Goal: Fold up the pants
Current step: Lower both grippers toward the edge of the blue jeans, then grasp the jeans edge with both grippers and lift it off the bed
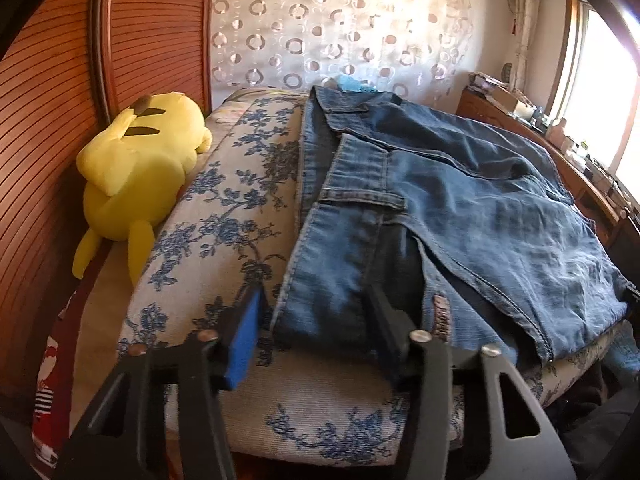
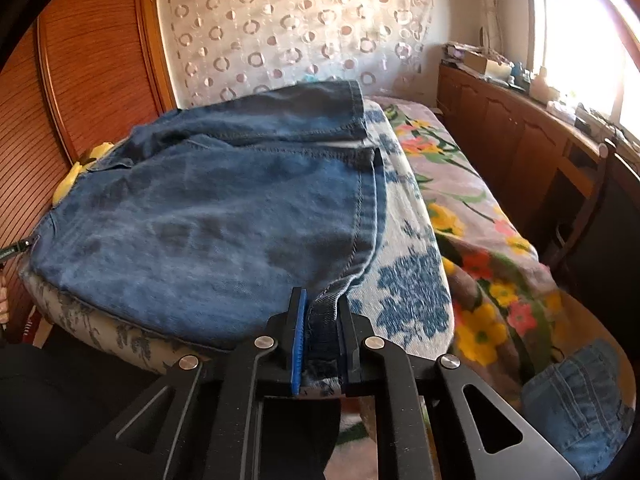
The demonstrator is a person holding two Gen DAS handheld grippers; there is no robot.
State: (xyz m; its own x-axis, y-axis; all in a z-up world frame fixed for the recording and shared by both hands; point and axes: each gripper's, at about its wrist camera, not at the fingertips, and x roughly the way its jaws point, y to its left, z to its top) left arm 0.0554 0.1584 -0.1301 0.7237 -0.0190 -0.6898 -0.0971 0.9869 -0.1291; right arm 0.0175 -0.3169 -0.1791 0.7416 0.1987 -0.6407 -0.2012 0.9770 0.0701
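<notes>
A: Where are the jeans (image 1: pixel 440 184) lying right now?

B: They are lying across a cushion with a blue flower print (image 1: pixel 224 216), already doubled over at least once: the waistband end is resting on top of other denim layers, and the whole bundle is looking compact rather than spread out long.

A: So how far along is the folding, would you say?

B: I am judging it as partly done. The first fold seems to be finished, but the bundle is looking loose and its edges are not lining up, so at least one more fold or a tidy-up is probably remaining.

A: What is the left tool (image 1: pixel 316 320) doing?

B: Its pads are standing apart on either side of the near denim edge, and the cloth is sitting between them. I am not seeing them pressing on it, so I am calling it not yet gripping.

A: And the right tool (image 2: pixel 320 320)?

B: That one is pinching a corner of the jeans' near edge, with the hem squeezed between the blue pad (image 2: pixel 298 340) and the black one.

A: Anything else nearby?

B: A yellow plush toy (image 1: pixel 136 172) is lying beside the cushion, well clear of the denim, and a floral blanket (image 2: pixel 472 208) is covering the bed to the right.
</notes>
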